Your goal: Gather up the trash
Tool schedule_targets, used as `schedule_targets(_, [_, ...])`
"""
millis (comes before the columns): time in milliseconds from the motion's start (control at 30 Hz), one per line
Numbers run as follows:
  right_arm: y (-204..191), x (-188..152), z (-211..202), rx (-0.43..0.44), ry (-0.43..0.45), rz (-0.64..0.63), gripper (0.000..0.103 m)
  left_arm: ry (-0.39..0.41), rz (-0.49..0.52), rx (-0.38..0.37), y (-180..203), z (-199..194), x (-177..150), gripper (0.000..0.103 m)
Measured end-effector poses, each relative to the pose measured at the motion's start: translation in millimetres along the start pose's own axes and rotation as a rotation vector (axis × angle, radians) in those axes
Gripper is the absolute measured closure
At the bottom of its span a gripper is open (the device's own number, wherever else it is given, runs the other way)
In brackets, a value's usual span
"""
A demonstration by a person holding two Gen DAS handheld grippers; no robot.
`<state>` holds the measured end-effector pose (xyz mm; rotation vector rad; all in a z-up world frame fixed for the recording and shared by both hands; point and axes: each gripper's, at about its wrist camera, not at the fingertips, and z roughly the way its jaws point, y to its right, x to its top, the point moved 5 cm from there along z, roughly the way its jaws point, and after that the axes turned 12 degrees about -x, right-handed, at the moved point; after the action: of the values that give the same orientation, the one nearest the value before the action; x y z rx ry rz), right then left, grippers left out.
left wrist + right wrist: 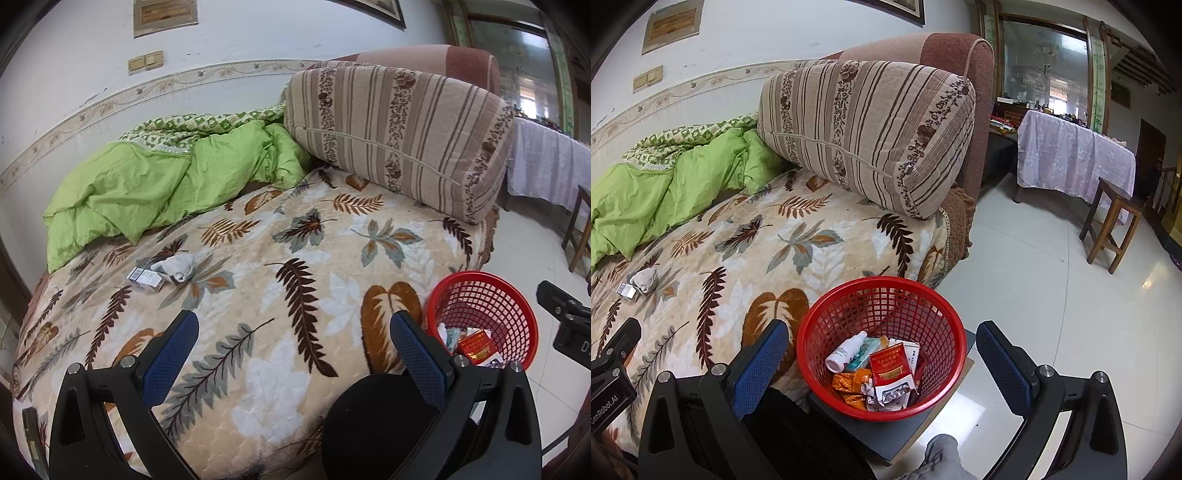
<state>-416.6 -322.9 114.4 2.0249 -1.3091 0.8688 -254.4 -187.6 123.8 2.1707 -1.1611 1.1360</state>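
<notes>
Left wrist view, reading from the left: a small silver-white box [146,278] lies on the leaf-patterned blanket [266,258], touching a crumpled grey-white wad [177,267] just to its right. Behind them a green quilt [155,184] is bunched against the wall, and a striped cushion [399,140] leans at the far end. At the right, beside the blanket's edge, stands the red mesh basket [517,314], with a red packet and pale wrappers visible inside. The left gripper [293,354] hangs over the blanket with its blue-padded fingers spread wide, holding nothing and touching nothing.

In the right wrist view the same box [627,291] and wad [645,278] sit far left on the blanket [757,258], well apart from the basket [945,332]. The basket rests on a dark grey board [886,435] and holds a small white bottle [846,351], a teal wrapper [866,350], a red carton [892,365], orange sachets [849,384] and crumpled foil [890,397]. The right gripper [881,354] is spread wide, one finger on either side of the basket in the picture, gripping nothing; whether it touches the rim cannot be told.
</notes>
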Motion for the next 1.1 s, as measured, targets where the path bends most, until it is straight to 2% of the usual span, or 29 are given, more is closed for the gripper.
schedule_targets(233, [-2.4,0.0,-2.4,0.003,0.0,-0.009,0.001,-0.003,0.037,-0.021,6.8,-0.9,-0.1,0.0])
schedule_targets(1100, [-1.4,-2.3,1.8,0.002,-0.022,-0.011,0.001,-0.018,0.054,-0.028,9.8,2.9,-1.9,0.0])
